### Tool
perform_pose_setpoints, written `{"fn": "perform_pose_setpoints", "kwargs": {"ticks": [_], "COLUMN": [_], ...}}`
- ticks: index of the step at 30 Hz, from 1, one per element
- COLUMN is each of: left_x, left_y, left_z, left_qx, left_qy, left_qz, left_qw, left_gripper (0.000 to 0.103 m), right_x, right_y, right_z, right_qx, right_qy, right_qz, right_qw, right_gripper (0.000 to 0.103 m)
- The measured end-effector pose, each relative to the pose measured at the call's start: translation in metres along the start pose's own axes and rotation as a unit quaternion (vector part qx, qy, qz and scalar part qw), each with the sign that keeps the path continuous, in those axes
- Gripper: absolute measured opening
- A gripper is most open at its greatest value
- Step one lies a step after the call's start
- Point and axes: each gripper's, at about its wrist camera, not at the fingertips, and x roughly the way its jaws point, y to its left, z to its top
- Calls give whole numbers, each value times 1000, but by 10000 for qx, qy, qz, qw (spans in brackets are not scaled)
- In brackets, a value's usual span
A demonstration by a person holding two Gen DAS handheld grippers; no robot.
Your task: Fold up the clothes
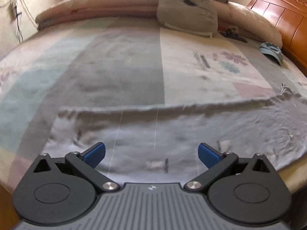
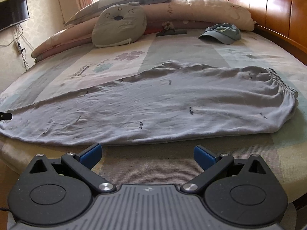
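Note:
A pair of light grey trousers lies flat across the bed, with its gathered waistband at the right and the leg ends at the left. In the left wrist view the leg end of the trousers lies just under and ahead of my left gripper, which is open with nothing between its blue pads. My right gripper is open too, hovering over the bare sheet just short of the trousers' near edge. The left wrist view is blurred.
The bed sheet has pastel patches and flowers. A grey cushion, pillows and folded quilts lie at the back, a blue cap and a dark clip near them. A wooden headboard rises at the right.

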Motion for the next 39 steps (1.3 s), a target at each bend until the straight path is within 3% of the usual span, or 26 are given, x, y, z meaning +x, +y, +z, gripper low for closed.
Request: {"fn": "perform_pose_setpoints", "kwargs": {"ticks": [9,15,18,23,29,34,39], "left_x": [-3,-1,3,3,3,1,-1], "left_y": [-18,-20,-21,-19,-19,-17,-18], "left_z": [-18,-16,-20,-21,-19,-22,-22], "left_qx": [369,398,405,379,358,268,339], "left_qy": [-6,48,116,131,145,134,114], "left_qz": [149,34,30,-5,21,-4,12], "left_qw": [9992,9992,9991,9992,9993,9995,9994], "left_gripper": [102,102,102,102,102,102,102], "right_x": [7,34,47,30,34,73,53], "right_y": [2,-33,-60,-71,-83,-114,-101], "right_z": [10,30,25,13,48,55,41], "right_qx": [-125,-216,175,120,-26,488,299], "right_qy": [-71,-155,100,107,-332,166,279], "right_qz": [58,-308,-437,-352,-300,-396,-552], "right_qw": [9999,9992,9988,9992,9990,9979,9976], "right_gripper": [103,103,103,103,103,103,103]}}
